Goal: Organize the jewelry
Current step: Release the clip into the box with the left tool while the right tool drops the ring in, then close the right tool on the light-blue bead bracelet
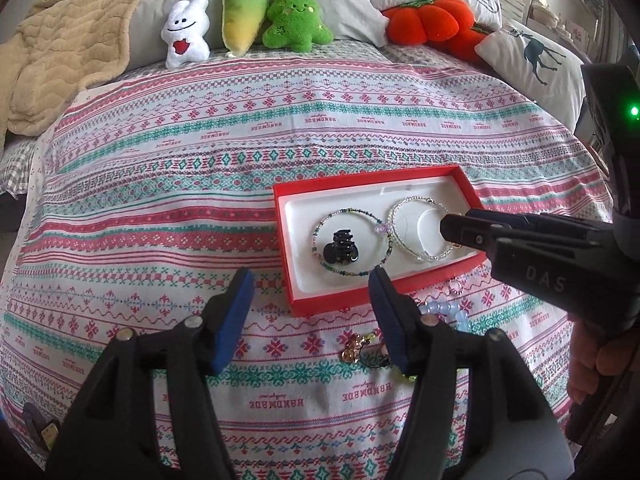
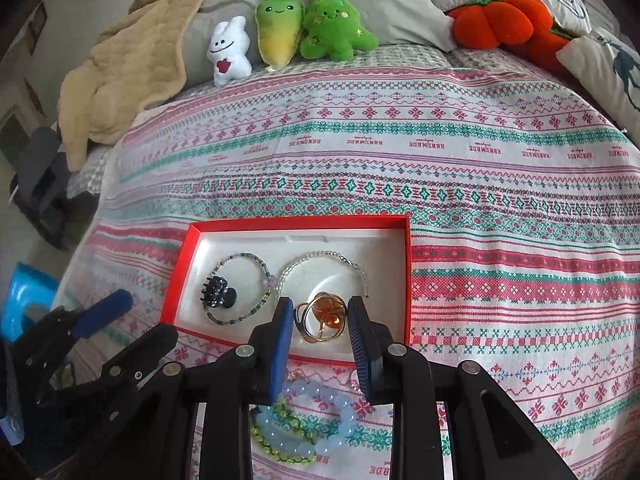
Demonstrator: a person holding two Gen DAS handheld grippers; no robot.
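The right gripper (image 2: 320,344) hangs over the near right part of the red cardboard box with a white moulded liner (image 2: 404,280). Its blue-padded fingers (image 2: 280,344) stand apart with a clear gap on either side of a gold wire hair clip with amber beads (image 2: 320,316), which lies on the liner between them; the pads do not appear to press it. In the left wrist view the same gripper (image 1: 452,232) reaches in from the right, its tip above the box's right half.

The left gripper (image 1: 312,296) hovers above the patterned red, green and white bedspread (image 1: 160,200) at the box's near edge, its fingers (image 1: 232,320) spread wide and holding nothing.

Inside the box, a dark multicoloured seed-bead bracelet (image 2: 240,288) rings a small black claw hair clip (image 2: 218,298) on the left, and a clear and silver beaded bracelet (image 2: 324,264) lies on the right, just touching the first. On the bedspread in front of the box lie a pale blue round-bead bracelet (image 2: 332,408) and a green and yellow bead bracelet (image 2: 280,436), overlapping. A small gold trinket with amber pieces (image 1: 356,346) lies near the left gripper's right finger.
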